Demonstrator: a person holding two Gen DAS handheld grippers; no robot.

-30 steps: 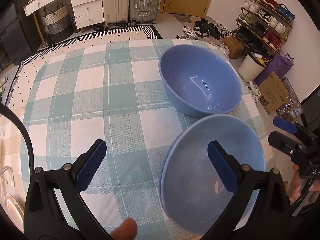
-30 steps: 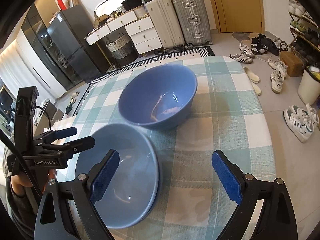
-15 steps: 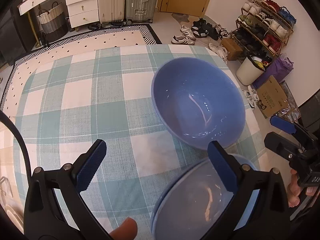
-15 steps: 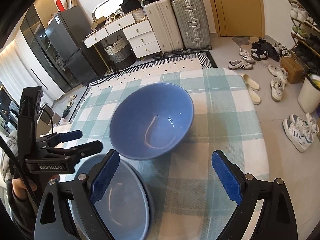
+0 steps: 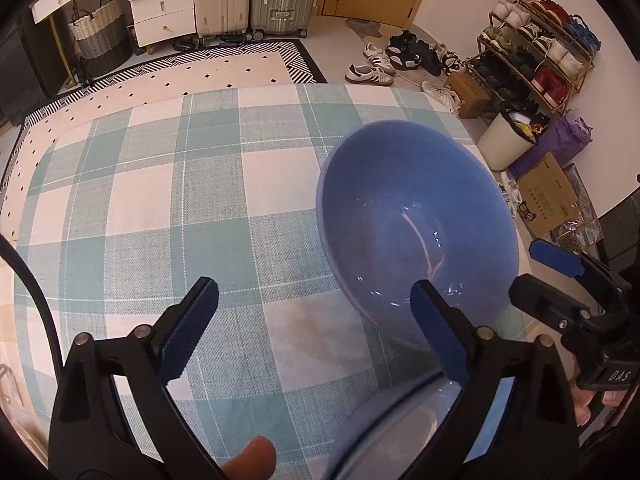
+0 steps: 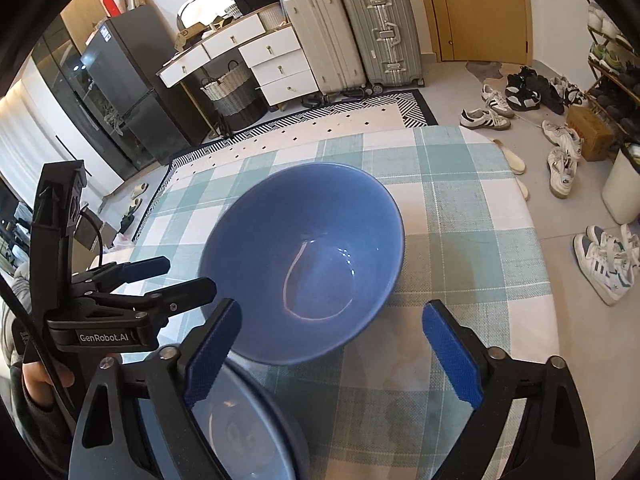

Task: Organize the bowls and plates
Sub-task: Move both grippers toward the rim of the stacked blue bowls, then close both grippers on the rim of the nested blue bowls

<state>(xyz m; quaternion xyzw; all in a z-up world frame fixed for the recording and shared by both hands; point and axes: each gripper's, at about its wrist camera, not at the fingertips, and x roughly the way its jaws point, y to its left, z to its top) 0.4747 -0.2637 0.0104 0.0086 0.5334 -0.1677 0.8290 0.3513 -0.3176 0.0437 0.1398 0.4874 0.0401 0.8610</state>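
Observation:
A large blue bowl (image 5: pixel 416 228) stands on the green-and-white checked tablecloth (image 5: pixel 160 208); it also shows in the right wrist view (image 6: pixel 304 256). A second blue bowl (image 5: pixel 392 436) sits nearer me, cut off by the bottom edge, and shows in the right wrist view (image 6: pixel 240 432). My left gripper (image 5: pixel 316 332) is open and empty, its right finger over the near bowl's rim. My right gripper (image 6: pixel 340 360) is open and empty just short of the far bowl, its left finger over the near bowl. Each gripper shows in the other's view, the right (image 5: pixel 560 280) and the left (image 6: pixel 152 284).
The table's right edge (image 6: pixel 536 240) drops to a floor with shoes, a white bin (image 5: pixel 500 144) and a cardboard box (image 5: pixel 548 196). Beyond the far edge lie a patterned rug (image 6: pixel 340 124), suitcases (image 6: pixel 380 28) and white drawers (image 6: pixel 276 64).
Both grippers have moved forward over the table. The far bowl now appears larger and closer, and the near bowl has slid toward the bottom of both views. Both grippers stay open.

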